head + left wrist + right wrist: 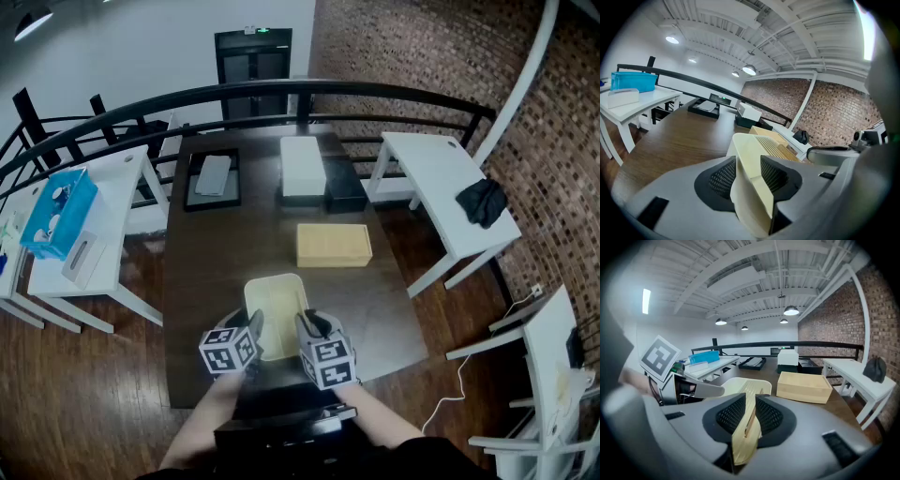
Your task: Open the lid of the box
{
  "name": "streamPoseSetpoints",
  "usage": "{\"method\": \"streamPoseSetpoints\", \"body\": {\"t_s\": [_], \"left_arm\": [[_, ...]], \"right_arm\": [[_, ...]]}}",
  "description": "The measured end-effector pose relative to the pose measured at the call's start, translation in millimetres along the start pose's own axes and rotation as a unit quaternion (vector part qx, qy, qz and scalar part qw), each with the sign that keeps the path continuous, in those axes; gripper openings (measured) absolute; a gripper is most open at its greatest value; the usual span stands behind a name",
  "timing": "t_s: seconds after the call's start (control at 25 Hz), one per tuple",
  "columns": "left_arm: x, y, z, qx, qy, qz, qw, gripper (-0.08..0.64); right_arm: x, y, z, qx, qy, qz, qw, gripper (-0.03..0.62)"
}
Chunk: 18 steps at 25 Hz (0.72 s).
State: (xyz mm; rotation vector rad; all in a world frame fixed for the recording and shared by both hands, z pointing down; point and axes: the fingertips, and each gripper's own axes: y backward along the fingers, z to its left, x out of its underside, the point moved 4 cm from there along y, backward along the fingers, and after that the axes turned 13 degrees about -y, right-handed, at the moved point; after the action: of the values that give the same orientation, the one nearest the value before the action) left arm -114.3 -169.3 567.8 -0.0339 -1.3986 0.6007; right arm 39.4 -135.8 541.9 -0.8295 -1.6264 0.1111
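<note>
My left gripper (749,174) has its fingers pinched on the thin near wall of the cream, round-cornered box (277,298). My right gripper (750,414) is clamped the same way on the rim beside it. The box is at the near edge of the dark wooden tabletop (202,267). I judge it light, smooth and ribbed on top, stiff but likely to flex or slip, so the rim is the hold. Beyond lies a pale wooden oblong box (333,245), and farther off a white block (302,167).

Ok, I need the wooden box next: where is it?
The wooden box sits mid-table, slightly right, in the head view, between the gripped cream box and the white box.
</note>
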Motion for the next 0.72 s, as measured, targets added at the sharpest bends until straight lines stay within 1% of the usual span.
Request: {"method": "streamPoseSetpoints", "body": {"t_s": [0.12, 0.24, 0.36, 0.48, 0.52, 0.56, 0.72], "left_arm": [[5.2, 0.0, 0.1, 0.003, 0.014, 0.004, 0.9999, 0.160], [6.7, 0.1, -0.3, 0.005, 0.019, 0.005, 0.9998, 0.160], [6.3, 0.0, -2.1, 0.006, 0.010, 0.006, 0.9999, 0.155], [4.2, -1.1, -4.7, 0.004, -0.006, 0.010, 0.9999, 0.155], [3.6, -1.4, -5.6, 0.003, -0.012, 0.011, 0.9999, 0.155], [3.3, -1.7, -6.3, 0.002, -0.019, 0.012, 0.9997, 0.155], [4.0, -3.2, -7.0, 0.003, -0.030, 0.015, 0.9994, 0.155]], "right_arm": [[9.6, -12.4, -8.1, 0.029, 0.007, 0.011, 0.999, 0.067], [18.0, -21.7, -13.1, 0.046, 0.006, 0.028, 0.999, 0.067], [23.8, -26.9, -13.5, 0.060, 0.010, 0.039, 0.997, 0.067], [25.2, -29.5, -12.0, 0.080, 0.019, 0.040, 0.996, 0.064], [25.5, -30.3, -11.6, 0.087, 0.021, 0.039, 0.995, 0.041], [25.9, -31.0, -11.5, 0.094, 0.021, 0.038, 0.995, 0.040], [27.2, -32.5, -13.0, 0.108, -0.001, 0.035, 0.994, 0.029]]}}
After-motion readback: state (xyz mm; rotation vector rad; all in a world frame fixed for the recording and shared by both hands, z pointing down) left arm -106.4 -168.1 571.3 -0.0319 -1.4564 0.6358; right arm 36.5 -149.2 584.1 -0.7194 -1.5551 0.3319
